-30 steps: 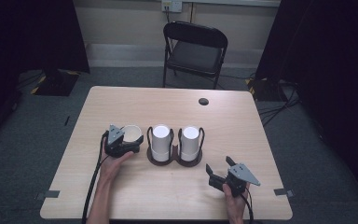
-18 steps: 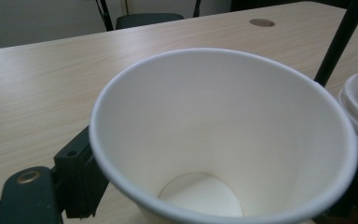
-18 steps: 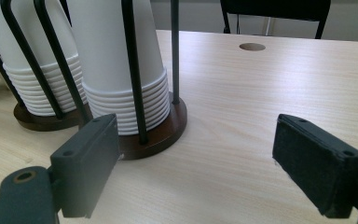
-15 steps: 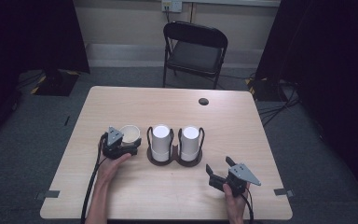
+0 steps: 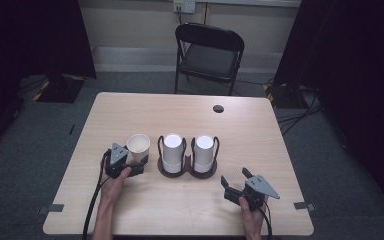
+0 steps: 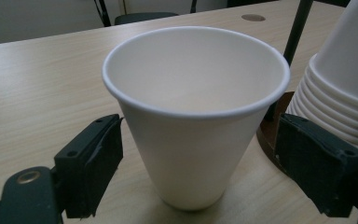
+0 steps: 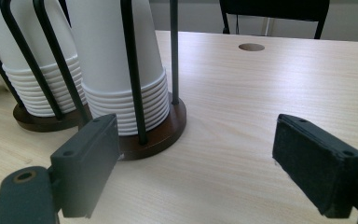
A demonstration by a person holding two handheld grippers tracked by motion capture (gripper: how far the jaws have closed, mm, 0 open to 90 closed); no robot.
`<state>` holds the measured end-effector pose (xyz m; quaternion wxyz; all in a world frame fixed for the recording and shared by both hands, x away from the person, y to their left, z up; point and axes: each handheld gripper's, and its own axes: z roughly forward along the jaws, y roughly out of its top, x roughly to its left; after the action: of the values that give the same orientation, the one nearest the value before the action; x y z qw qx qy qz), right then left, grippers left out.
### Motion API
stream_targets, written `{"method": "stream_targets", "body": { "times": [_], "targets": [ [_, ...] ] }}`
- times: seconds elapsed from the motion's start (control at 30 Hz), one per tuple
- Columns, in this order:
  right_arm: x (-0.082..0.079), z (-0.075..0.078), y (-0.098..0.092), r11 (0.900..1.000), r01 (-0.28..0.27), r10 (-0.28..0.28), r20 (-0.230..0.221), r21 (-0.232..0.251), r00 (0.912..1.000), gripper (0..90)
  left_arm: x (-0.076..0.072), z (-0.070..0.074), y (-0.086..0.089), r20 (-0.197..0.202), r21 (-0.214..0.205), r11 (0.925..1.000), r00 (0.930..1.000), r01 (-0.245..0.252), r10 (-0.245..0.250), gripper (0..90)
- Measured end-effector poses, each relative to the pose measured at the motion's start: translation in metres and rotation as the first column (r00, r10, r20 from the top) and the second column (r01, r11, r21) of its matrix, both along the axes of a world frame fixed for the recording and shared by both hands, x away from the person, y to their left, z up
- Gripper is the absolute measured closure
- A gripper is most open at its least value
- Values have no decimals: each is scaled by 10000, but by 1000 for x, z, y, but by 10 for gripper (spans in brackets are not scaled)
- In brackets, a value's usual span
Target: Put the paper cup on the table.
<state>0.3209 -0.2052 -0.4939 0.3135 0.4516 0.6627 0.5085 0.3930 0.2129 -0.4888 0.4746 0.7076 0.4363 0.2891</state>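
Observation:
A single white paper cup (image 5: 138, 145) (image 6: 196, 116) stands upright on the wooden table (image 5: 190, 210), left of a dark wire cup holder (image 5: 188, 169). The holder carries two upside-down stacks of white cups (image 5: 172, 150) (image 5: 204, 151) (image 7: 116, 70). My left gripper (image 5: 136, 165) (image 6: 200, 158) is open, one jaw on either side of the single cup's lower half with gaps on both sides. My right gripper (image 5: 235, 178) (image 7: 196, 158) is open and holds nothing. It rests near the table's front right and points at the right stack's base (image 7: 158, 135).
A black folding chair (image 5: 210, 50) stands behind the far edge. A round cable hole (image 5: 218, 108) (image 7: 251, 47) is in the tabletop at the far right. Cables (image 5: 290, 115) lie on the floor to the right.
My left gripper has drawn back a little toward the near edge, away from the single cup, which stays standing in place. The right gripper has not moved.

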Motion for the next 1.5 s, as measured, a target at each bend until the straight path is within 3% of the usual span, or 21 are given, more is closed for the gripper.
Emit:
{"method": "stream_targets", "body": {
  "times": [0.1, 0.17, 0.3, 0.47, 0.87, 1.03, 1.2, 1.4, 1.5],
  "targets": [
    [0, 0, 0, 10000, 24, -24, 12, 16, 10000, 144, -6, 1, 2, 127, -114, 9999, 9999, 57, -56, 166],
    [0, 0, 0, 10000, 24, -25, 34, 10, 10000, 144, -12, 3, 3, 277, -402, 9992, 9996, -1, 12, 167],
    [-1, 0, -1, 10000, 22, -23, 41, 78, 10000, 143, -21, 8, 2, 403, -406, 9992, 9992, 60, -44, 161],
    [-1, 0, -1, 9999, 33, -34, 57, 102, 10000, 143, -31, 14, 1, 474, -738, 9973, 9989, 2, 33, 157],
    [-1, 0, -1, 10000, 32, -33, 62, 91, 10000, 143, -62, 13, -17, 726, -462, 9989, 9974, 8, 26, 161],
    [-1, 0, -1, 9999, 47, -48, 41, 111, 10000, 143, -75, 14, -22, 979, -806, 9963, 9949, 311, -231, 156],
    [-1, 0, -1, 9999, 34, -34, 23, 102, 10000, 144, -88, 13, -30, 1386, -834, 9958, 9900, 368, -250, 154],
    [-1, 0, -1, 10000, 38, -39, 49, 83, 10000, 144, -96, 6, -42, 1373, -763, 9958, 9897, 509, -401, 154],
    [-1, 0, -1, 10000, 35, -35, 28, 90, 10000, 144, -99, 5, -47, 1415, -916, 9943, 9891, 543, -410, 156]
  ]
}}
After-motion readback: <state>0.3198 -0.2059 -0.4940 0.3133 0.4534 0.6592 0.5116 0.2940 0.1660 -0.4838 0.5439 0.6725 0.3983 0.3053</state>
